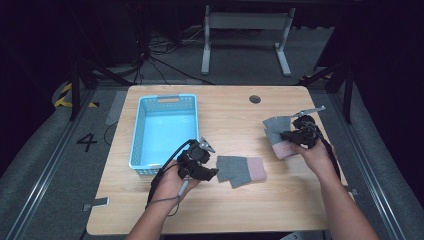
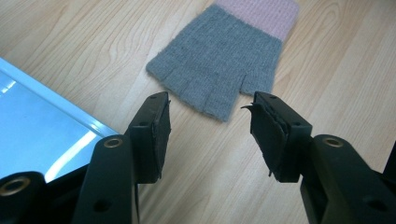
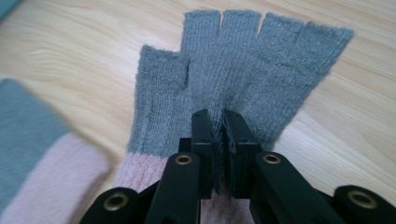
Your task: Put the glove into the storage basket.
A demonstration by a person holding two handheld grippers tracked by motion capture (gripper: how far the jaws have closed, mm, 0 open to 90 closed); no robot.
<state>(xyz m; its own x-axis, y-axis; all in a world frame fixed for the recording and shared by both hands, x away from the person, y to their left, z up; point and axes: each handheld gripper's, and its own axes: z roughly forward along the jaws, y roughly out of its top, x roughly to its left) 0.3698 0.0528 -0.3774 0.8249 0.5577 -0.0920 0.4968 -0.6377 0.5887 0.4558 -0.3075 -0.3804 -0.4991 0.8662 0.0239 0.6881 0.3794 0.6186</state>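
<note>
Two grey fingerless gloves with pink cuffs are on a wooden table [image 1: 230, 115]. One glove [image 1: 242, 170] [image 2: 224, 60] lies flat near the front middle, its finger ends towards my left gripper [image 1: 212, 174] [image 2: 210, 126]. That gripper sits just short of the glove with its jaws open and nothing between them. At the right, my right gripper [image 1: 285, 135] [image 3: 218, 126] is shut on the palm of the other glove [image 1: 276, 131] [image 3: 261, 60]. The knit bunches between the pads, and the fingers fan out beyond them.
A light blue plastic basket [image 1: 145, 145] [image 2: 37, 126] stands empty at the table's left, close behind my left hand. A round cable hole [image 1: 255, 99] sits near the far edge. The flat glove shows blurred [image 3: 32, 154] at the left of the right gripper view.
</note>
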